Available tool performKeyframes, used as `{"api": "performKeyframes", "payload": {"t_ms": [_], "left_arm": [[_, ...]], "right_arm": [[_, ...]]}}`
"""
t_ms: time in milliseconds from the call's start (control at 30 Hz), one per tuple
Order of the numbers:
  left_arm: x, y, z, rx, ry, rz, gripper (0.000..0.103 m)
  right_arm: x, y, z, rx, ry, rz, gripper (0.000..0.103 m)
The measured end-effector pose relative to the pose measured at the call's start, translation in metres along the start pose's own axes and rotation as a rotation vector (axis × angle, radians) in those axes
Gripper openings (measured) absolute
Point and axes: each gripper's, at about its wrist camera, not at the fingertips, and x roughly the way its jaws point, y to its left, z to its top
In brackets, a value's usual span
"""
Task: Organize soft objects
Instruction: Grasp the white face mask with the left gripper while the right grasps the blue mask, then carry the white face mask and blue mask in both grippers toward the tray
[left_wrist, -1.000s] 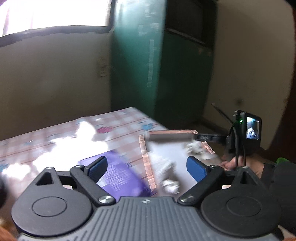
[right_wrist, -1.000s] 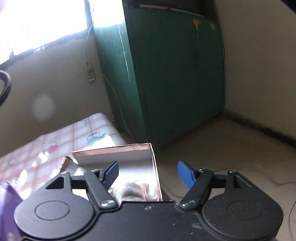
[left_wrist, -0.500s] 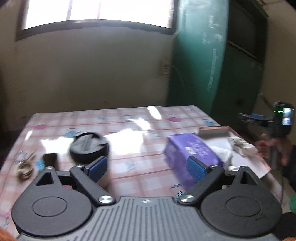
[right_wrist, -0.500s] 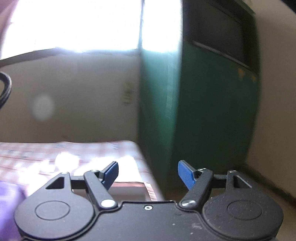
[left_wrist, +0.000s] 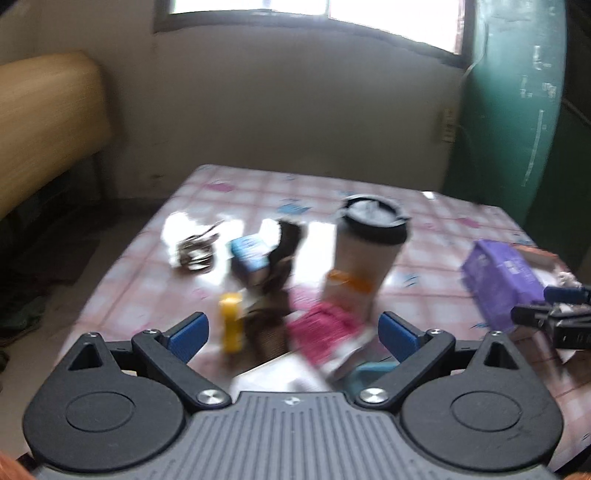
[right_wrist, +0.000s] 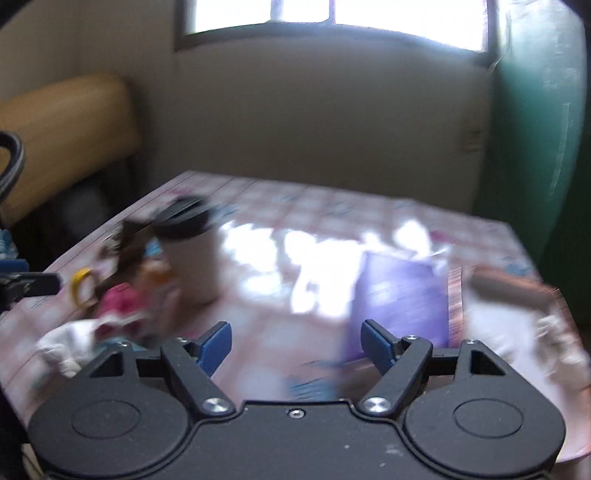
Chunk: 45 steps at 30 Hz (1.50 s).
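Observation:
A pink soft item (left_wrist: 325, 328) lies on the checked tablecloth (left_wrist: 332, 188) just ahead of my open, empty left gripper (left_wrist: 293, 332); it also shows in the right wrist view (right_wrist: 122, 299). A white soft item (right_wrist: 66, 347) lies near it at the table's front left. A copper-edged white box (right_wrist: 517, 321) at the right holds pale soft items (right_wrist: 557, 332). A purple pack (right_wrist: 402, 295) lies beside the box, ahead of my open, empty right gripper (right_wrist: 295, 343). Both views are blurred.
A white cup with a black lid (left_wrist: 369, 254) stands mid-table. A yellow tube (left_wrist: 231, 325), a dark brown item (left_wrist: 280, 266), a small blue box (left_wrist: 249, 254) and keys (left_wrist: 195, 251) lie left of it. A green cabinet (left_wrist: 517, 110) stands at the right.
Both grippers have swung left, from the box and cabinet to the cluttered left part of the table. Both stay open and empty.

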Motion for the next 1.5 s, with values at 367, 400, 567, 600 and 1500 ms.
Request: {"api": "performKeyframes", "payload": {"t_ms": [367,400,567,600,1500], "left_arm": [[-0.003,0.033,-0.028,-0.035,0.061,0.032,0.102],[-0.004,0.035,-0.032,-0.034,0.063,0.037,0.102],[-0.004,0.04,-0.034,-0.055,0.066,0.031,0.102],[-0.003,0.04,-0.034,-0.052,0.067,0.028,0.102],[0.057,-0.006,-0.046,0.05,0.176,-0.186,0.048]], "right_arm": [[0.028,0.09,-0.02,-0.128,0.089,0.24,0.09],[0.031,0.095,-0.019,-0.167,0.091,0.274,0.09],[0.059,0.117,-0.011,-0.298,0.135,0.327,0.09],[0.066,0.119,-0.01,-0.306,0.151,0.334,0.09],[0.034,0.065,-0.017,-0.048,0.131,0.248,0.043]]}}
